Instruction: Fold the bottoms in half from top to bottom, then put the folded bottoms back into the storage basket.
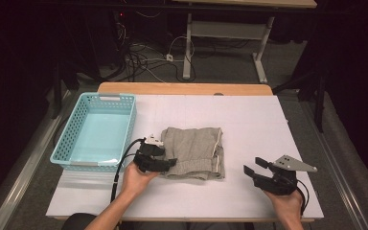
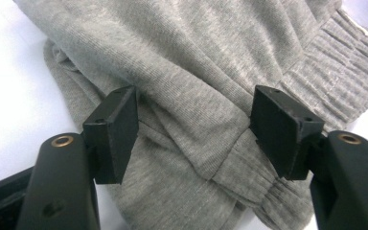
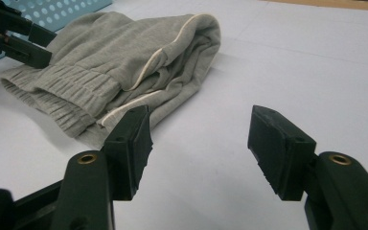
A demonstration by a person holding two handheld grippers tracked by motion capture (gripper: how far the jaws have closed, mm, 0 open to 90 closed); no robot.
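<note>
A folded grey garment [image 1: 196, 151] with a ribbed waistband and pale piping lies in the middle of the white table top [image 1: 254, 120]. My left gripper [image 1: 170, 163] sits at the garment's left edge, jaws open. In the left gripper view the grey cloth [image 2: 196, 62] lies just beyond the left gripper [image 2: 194, 129], and neither pad presses on it. My right gripper [image 1: 253, 165] is open over bare table to the right of the garment. In the right gripper view its jaws [image 3: 199, 143] point at the garment [image 3: 124, 57], with the left gripper [image 3: 24, 38] beyond it.
A light blue perforated basket [image 1: 76, 120] stands at the table's left side, nothing visible inside it; its corner [image 3: 62, 9] is in the right gripper view. Cables and a desk frame [image 1: 189, 48] are on the floor behind the table.
</note>
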